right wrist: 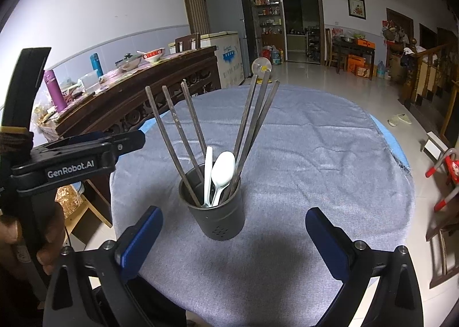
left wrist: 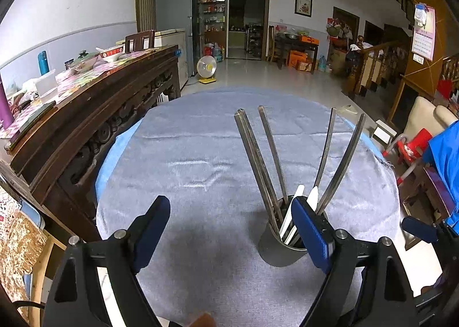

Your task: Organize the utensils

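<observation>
**Utensils standing in the cup, both tongs hanging open**

The dark metal holder cup [right wrist: 215, 210] is standing upright on the blue cloth covering the round tabletop [right wrist: 330, 154]. Six long metal chopsticks [right wrist: 183, 143] are leaning out of it, fanning in two groups of three, and a white plastic spoon [right wrist: 223, 172] is sitting among them bowl-up beside a second white handle [right wrist: 207, 172]. Nothing else is lying loose on the cloth in either view, so the sorting is looking close to finished.

The left tongs [left wrist: 232, 218] are hovering wide open with nothing between the pads; the right-hand pad is passing in front of the cup's rim, and whether it is touching the cup I cannot tell. The right tongs [right wrist: 233, 229] are also gaping open and empty, poised just short of the cup.

The chopsticks are looking stiff, thin and slick, likely to twist or slide out of a loose pinch, so gripping one across its upper shaft, above the rim, is seeming safest. The spoons are looking light and rigid; the neck below the bowl is offering the steadiest hold. The cup is appearing light enough to tip if a leaning chopstick is nudged sideways.
</observation>
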Available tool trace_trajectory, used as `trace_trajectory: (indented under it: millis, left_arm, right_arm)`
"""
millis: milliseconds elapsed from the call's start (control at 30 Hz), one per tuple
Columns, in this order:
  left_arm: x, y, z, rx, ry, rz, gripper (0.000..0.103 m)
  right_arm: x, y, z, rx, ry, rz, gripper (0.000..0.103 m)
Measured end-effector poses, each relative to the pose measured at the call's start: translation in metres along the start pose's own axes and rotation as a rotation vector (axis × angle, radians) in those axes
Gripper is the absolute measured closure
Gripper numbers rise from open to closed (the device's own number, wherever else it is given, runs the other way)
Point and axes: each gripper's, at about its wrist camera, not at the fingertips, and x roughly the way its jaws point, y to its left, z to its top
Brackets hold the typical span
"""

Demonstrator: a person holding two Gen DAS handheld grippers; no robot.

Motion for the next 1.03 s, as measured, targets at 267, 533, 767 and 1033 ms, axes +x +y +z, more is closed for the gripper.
trace_trajectory:
  millis: [267, 533, 767, 1033]
  left_arm:
    - [-0.0002, -0.0016, 0.0007, 0.009, 0.001, 0.002, 0.016]
    - [-0.0017, -0.0026, 0.002, 0.014, 0.003, -0.01, 0.016]
    - [-0.0008, -0.0017, 0.0025, 0.0, 0.017, -0.055, 0.016]
    - [-0.0008, -0.0009, 0.0029, -0.008, 0.019, -0.087, 0.016]
  right_arm:
    - [-0.0005, -0.0005, 0.0001, 0.003, -0.005, 0.002, 0.001]
    - [-0.0005, -0.0005, 0.0006, 0.001, -0.003, -0.001, 0.001]
    - [-0.0017, 0.0003, 0.0006, 0.001, -0.004, -0.002, 0.001]
    - [-0.0028, 0.0008, 0.0012, 0.0, -0.004, -0.003, 0.001]
